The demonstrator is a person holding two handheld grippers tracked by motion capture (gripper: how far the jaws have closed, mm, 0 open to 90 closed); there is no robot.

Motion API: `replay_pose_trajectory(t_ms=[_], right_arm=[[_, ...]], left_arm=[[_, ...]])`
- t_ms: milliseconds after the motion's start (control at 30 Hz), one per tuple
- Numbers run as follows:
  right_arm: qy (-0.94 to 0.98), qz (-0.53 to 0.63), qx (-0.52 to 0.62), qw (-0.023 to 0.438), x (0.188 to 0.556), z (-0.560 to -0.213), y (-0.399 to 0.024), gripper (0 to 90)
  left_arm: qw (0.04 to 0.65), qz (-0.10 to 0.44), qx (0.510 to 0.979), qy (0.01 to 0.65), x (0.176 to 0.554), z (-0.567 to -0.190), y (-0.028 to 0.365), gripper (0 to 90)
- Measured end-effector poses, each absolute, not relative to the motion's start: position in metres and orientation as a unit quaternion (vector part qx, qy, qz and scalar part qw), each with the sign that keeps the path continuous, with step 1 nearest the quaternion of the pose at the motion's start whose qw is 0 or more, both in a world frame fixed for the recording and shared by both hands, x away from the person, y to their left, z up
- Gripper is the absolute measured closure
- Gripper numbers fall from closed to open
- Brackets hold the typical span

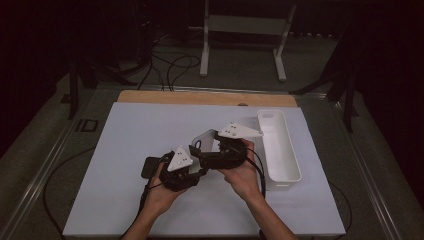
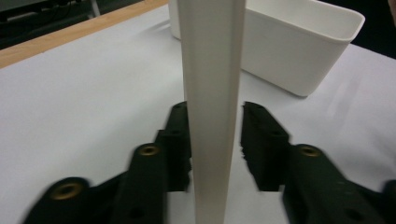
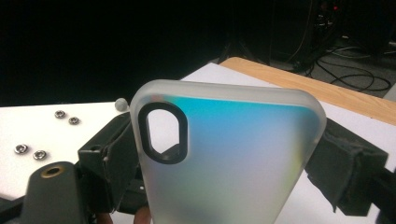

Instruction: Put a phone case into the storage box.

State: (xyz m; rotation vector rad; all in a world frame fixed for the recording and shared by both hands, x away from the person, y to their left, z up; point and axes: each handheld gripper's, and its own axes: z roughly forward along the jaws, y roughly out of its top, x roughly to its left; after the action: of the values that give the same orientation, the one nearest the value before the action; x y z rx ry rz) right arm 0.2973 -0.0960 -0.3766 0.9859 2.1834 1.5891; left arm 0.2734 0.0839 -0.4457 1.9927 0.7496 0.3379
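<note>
phone case [image 1: 206, 141] between both grippers, bin [image 1: 280, 150] right of it, on table [image 1: 125, 150]

Place: a lab or test room
Table: white board [image 1: 150, 130] on a wooden top [image 1: 205, 97], metal rails along its sides
Floor: grey carpet with loose black cables [image 1: 172, 65]
Surroundings: dark, a white stand frame [image 1: 245, 30] behind
</note>
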Motion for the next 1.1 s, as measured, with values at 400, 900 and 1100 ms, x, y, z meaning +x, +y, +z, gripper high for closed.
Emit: replay_pose_trajectory(t_ms=[400, 900, 1100], right_arm=[[0.756, 0.534, 0.347, 0.151, 0.300, -0.378, -0.102, 16.8], [0.754, 0.530, 0.351, 0.164, 0.304, -0.376, -0.108, 16.8], [0.754, 0.531, 0.350, 0.165, 0.305, -0.377, -0.108, 16.8]], left_arm=[[0.469, 0.171, 0.801, 0.331, 0.274, -0.441, 0.093, 8.5], [0.486, 0.232, 0.759, 0.367, 0.267, -0.446, 0.144, 0.1], [0.488, 0.252, 0.749, 0.369, 0.257, -0.460, 0.161, 0.1]])
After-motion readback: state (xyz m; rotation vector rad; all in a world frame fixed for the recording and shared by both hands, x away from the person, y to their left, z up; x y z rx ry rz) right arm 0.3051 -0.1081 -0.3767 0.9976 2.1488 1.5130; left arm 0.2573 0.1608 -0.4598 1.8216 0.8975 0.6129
